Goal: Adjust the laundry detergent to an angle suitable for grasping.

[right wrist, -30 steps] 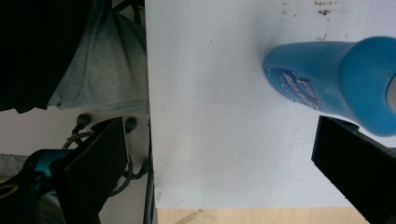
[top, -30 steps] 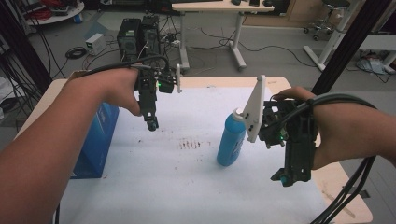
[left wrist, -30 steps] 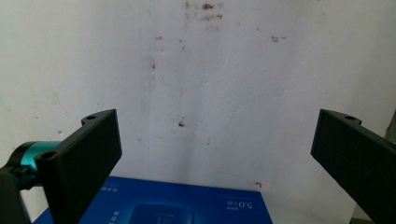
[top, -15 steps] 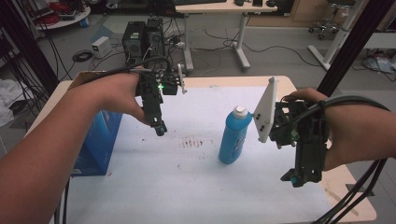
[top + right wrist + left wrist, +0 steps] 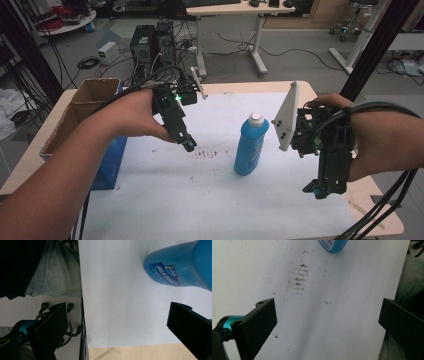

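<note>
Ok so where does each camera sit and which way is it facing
High view: above the person's side, facing forward and down on the table; both forearms, left hand-held gripper, right hand-held gripper.
Left gripper view: rides that gripper, facing down at brown stains; its jaws apart.
Right gripper view: faces the table's near edge; jaws apart.
All share the blue bottle.

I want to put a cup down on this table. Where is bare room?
Free: the white mat's near strip, between the two forearms, and its far part behind the blue bottle. Crowded: the middle, where the left gripper, bottle and right gripper cluster; the cardboard box fills the left edge.
</note>
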{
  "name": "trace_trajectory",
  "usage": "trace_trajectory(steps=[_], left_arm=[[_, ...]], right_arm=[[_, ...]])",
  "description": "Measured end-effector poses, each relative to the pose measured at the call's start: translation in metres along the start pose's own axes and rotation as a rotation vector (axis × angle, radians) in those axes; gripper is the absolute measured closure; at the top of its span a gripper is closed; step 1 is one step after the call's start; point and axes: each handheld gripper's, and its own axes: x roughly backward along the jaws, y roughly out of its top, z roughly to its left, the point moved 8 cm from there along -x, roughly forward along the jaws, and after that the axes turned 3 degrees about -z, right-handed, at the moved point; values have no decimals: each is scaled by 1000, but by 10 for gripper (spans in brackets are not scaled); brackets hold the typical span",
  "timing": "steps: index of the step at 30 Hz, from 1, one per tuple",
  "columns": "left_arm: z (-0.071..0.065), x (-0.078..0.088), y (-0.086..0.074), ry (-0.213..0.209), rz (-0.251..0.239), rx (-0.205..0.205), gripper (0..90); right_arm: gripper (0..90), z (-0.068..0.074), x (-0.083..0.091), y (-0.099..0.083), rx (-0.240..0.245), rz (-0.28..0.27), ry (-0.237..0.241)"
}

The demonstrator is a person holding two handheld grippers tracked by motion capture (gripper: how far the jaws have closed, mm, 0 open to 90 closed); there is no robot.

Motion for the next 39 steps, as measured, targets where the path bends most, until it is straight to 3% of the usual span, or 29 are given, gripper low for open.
trace_trajectory(steps=[5,9,13,16,22,25,30,39], left_arm=[[-8,-5,6,11,-27,7,17],[-15,-10,13,13,-96,71,17],[-16,-9,21,49,-179,136,17],[-19,-10,25,40,-206,180,17],[-32,-17,37,40,-241,181,17],[-36,-22,49,53,-285,219,17],[-40,-29,62,60,-319,237,17],[-43,-41,84,106,-332,239,17]], right_arm=[[29,1,2,-3,-9,1,-3],[29,3,3,-4,-9,-4,-6],[29,4,4,-5,-11,-9,-8],[29,4,4,-5,-13,-11,-11],[29,5,4,-6,-14,-13,-10],[29,6,4,-7,-17,-13,-8],[29,8,5,-8,-17,-15,-10],[29,10,7,-15,-30,-14,-8]])
